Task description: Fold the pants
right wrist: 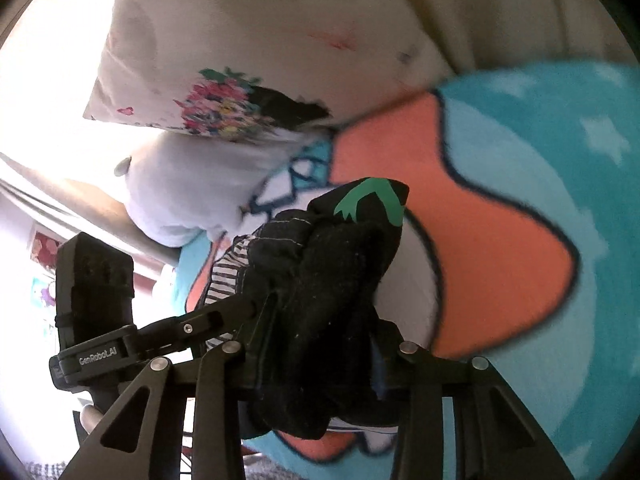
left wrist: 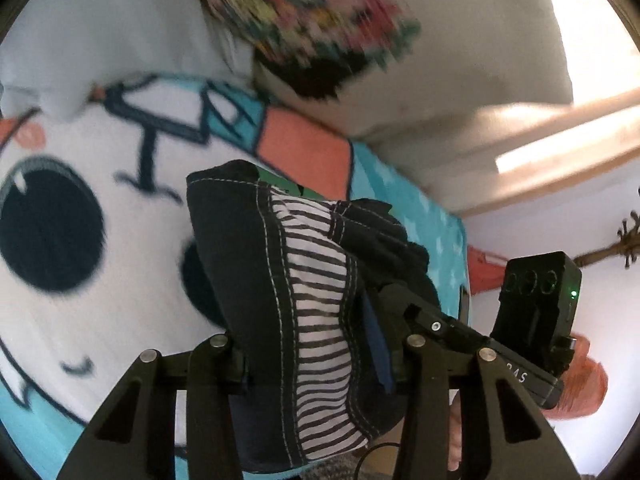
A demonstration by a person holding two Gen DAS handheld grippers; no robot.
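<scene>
Pants [left wrist: 256,280] fill the centre of both wrist views: dark denim with pale topstitching and a black-and-white striped lining, bunched and lifted above a cartoon-printed blanket [left wrist: 80,152] in turquoise, white and coral. In the left view the left gripper [left wrist: 316,360] has its fingers clamped on a thick wad of the fabric at lower centre, the striped lining running down between them. In the right view the right gripper [right wrist: 316,356] is likewise clenched on a dark fold, with a green print showing on cloth at the fold's top. The other gripper appears at the lower right of the left view and the lower left of the right view, so the two hold the garment close together. A floral pillow [right wrist: 224,112] lies toward the upper part of both frames. Judging from the bunching, the risk is that each grip has caught several layers unevenly; laying the garment down like this could leave a crooked, lumpy fold, and a thin layer could slip free mid-swing.
</scene>
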